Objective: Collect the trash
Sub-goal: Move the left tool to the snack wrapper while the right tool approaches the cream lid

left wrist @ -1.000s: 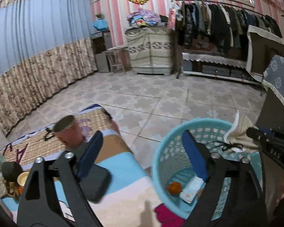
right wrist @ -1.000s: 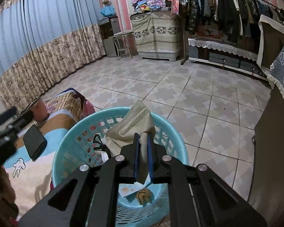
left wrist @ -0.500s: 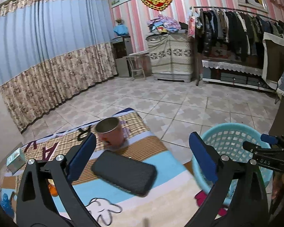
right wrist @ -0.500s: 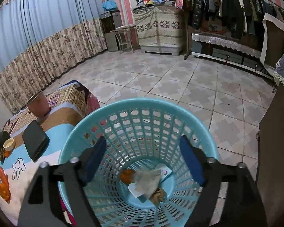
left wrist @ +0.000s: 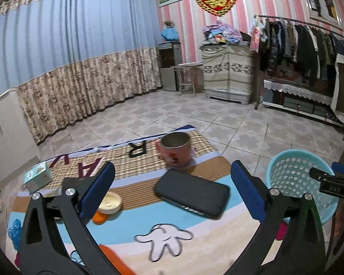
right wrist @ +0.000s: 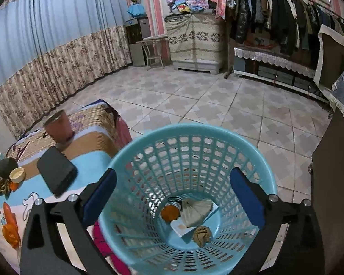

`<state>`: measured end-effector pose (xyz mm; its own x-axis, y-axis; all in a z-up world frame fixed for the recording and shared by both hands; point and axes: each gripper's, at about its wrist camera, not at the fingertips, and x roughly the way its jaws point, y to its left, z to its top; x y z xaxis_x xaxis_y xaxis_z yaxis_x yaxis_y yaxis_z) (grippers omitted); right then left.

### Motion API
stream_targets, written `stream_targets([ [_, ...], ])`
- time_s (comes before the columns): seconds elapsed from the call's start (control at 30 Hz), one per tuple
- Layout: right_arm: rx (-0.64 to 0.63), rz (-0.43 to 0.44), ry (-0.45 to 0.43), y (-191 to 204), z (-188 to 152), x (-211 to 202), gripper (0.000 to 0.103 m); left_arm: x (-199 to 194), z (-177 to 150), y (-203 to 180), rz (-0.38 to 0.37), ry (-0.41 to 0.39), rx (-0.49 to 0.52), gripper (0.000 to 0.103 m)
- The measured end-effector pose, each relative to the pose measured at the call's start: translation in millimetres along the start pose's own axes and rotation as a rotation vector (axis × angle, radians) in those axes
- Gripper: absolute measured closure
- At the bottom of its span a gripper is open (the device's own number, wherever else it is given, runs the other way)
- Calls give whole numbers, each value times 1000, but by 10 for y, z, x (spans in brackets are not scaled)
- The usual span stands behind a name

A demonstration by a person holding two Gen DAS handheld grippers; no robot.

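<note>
Below the right gripper (right wrist: 173, 191) sits the basket (right wrist: 250, 142), with its jaws opening wide and nothing between them. Far down past the jaws lie a mask (right wrist: 196, 210), an orange (right wrist: 169, 213), a card (right wrist: 183, 228) and a brown wad (right wrist: 201, 233) — all on the basket floor. Over the blanket (left wrist: 126, 226) the left gripper (left wrist: 172, 192) has wide jaws too, holding nothing. Between them, further off, lie a black case (left wrist: 191, 192) and a pink cup (left wrist: 176, 151) — a small dish (left wrist: 109, 202) sits by the left jaw.

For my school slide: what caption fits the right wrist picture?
Open right claw above the blue basket holding a face mask.
</note>
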<state>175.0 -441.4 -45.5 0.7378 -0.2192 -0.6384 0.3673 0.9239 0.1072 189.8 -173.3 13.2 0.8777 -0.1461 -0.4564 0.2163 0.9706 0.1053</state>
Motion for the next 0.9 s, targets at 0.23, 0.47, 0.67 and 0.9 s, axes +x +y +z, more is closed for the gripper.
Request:
stream_targets([
  [0.23,-34,21,-34,248,40,-254,4,-169,-59,440,49,-3,-55,5],
  [0.47,-56,63,-68,511,48,-445,4,-348,-147,881,109,-5,-91,5],
  [0.67,-76,104,-90,825,-6,-540,4,-441,-261,1259,155,4,-115,5],
  [0.9,-114,155,-88,1231,-104,-536,4,-496,-389,1631,208,3,-130,5],
])
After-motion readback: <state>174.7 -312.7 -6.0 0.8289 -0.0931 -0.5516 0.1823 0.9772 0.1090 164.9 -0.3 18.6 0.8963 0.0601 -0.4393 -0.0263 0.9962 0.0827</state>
